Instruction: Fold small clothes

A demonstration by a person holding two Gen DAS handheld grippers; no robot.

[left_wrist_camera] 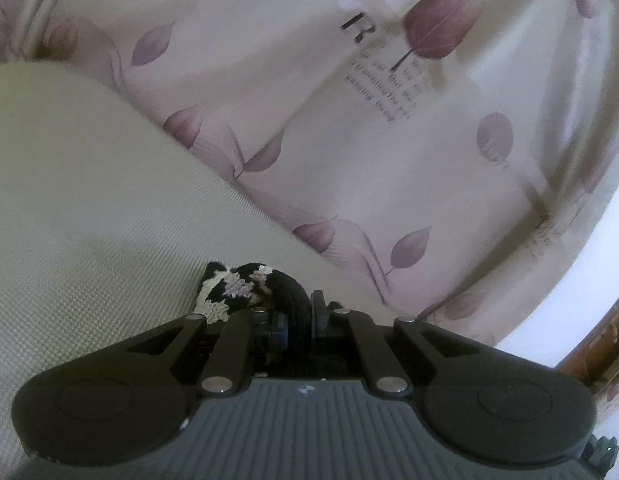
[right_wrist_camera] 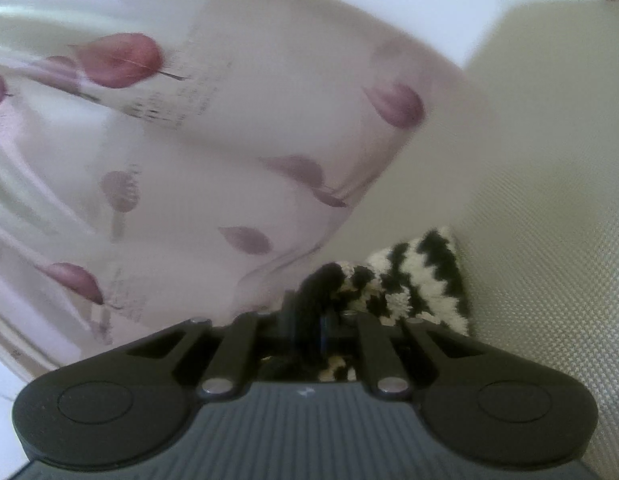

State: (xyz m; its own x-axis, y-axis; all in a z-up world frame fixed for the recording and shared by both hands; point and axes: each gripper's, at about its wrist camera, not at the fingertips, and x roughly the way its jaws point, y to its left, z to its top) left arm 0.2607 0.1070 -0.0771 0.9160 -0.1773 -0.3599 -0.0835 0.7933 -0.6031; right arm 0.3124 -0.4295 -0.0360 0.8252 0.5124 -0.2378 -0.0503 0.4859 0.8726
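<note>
Pale cream bedding printed with mauve leaves and small blocks of dark lettering (left_wrist_camera: pixel 349 132) fills the background of both my wrist views, blurred and creased in places. Beside it lies a light greenish-beige cloth with a fine woven grid texture (left_wrist_camera: pixel 77 200), which takes up the left side of my left view and the right side of my right view (right_wrist_camera: pixel 549 200).

My left gripper (left_wrist_camera: pixel 295 318) has its two black fingers pressed close together on a small black-and-white knitted garment (left_wrist_camera: pixel 245 286). One dark end of the knit is bunched between the pads, and the patterned part sticks out to the left of the fingertips, against the woven cloth.

My right gripper (right_wrist_camera: pixel 305 314) is likewise pinched on the same knitted garment (right_wrist_camera: pixel 421 280). A dark fold is caught between its fingers, and the zigzag-striped body of the knit spreads out to the right, standing up in a rough triangle against the beige cloth. A little more of the knit shows lower down between the gripper's linkage arms.

A brown wooden edge (left_wrist_camera: pixel 597 340) shows at the far right of my left view, beyond a white strip.
</note>
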